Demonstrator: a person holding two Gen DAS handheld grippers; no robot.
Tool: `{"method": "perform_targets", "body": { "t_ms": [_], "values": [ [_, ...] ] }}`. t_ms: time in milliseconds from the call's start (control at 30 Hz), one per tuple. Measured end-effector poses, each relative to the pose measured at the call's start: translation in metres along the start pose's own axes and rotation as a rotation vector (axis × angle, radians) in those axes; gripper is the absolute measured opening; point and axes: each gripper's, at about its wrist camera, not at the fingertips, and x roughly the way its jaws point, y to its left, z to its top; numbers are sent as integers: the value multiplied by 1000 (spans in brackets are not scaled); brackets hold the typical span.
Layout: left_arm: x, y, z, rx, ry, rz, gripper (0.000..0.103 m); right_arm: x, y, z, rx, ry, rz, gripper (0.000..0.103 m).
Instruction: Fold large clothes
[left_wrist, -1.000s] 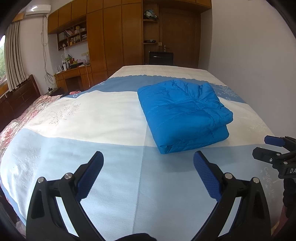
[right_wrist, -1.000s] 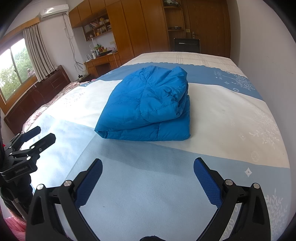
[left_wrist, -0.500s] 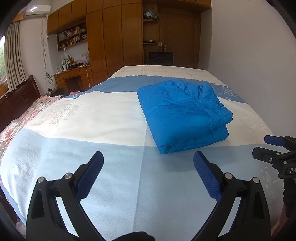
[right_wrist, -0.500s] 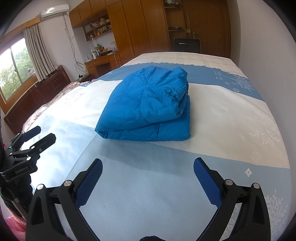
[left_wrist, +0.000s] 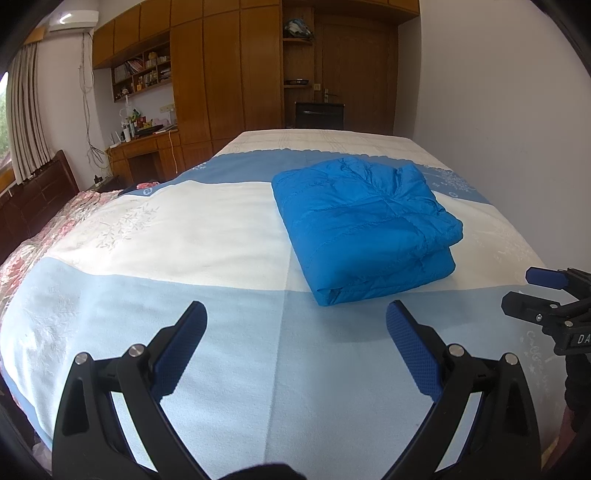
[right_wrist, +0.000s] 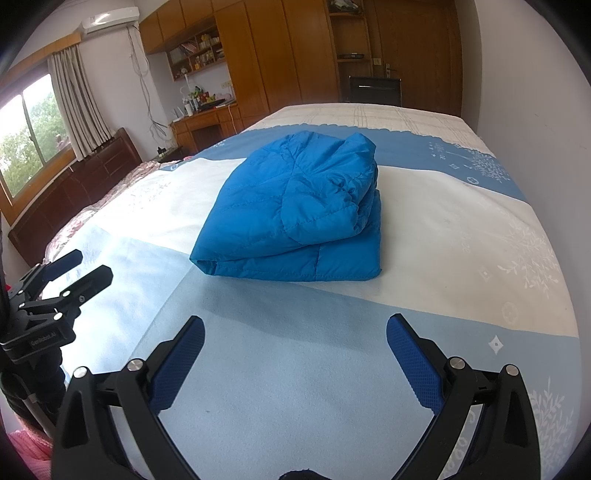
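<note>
Folded bright-blue quilted puffer jacket (left_wrist: 364, 225) lies mid-bed on white band of blue-and-white bedspread (left_wrist: 207, 354), nearer wall-side edge. Left claw (left_wrist: 295, 325) spread wide, empty, above near pale-blue band. Right claw (right_wrist: 295, 328) likewise wide, empty.

I note the blue quilted down jacket (left_wrist: 364, 225) lying folded into a compact, puffy rectangle on the bed (left_wrist: 184, 229), across its white band, one sleeve tucked on top, folded edge nearest me.
</note>
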Motion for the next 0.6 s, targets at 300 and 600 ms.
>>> {"method": "perform_targets", "body": {
  "t_ms": [300, 600],
  "values": [
    [3, 4, 0, -13, 14, -17, 97, 2, -4, 2, 0, 5, -1, 99],
    [3, 4, 1, -7, 11, -5, 97, 4, -6, 2, 0, 9, 0, 99]
  ]
}}
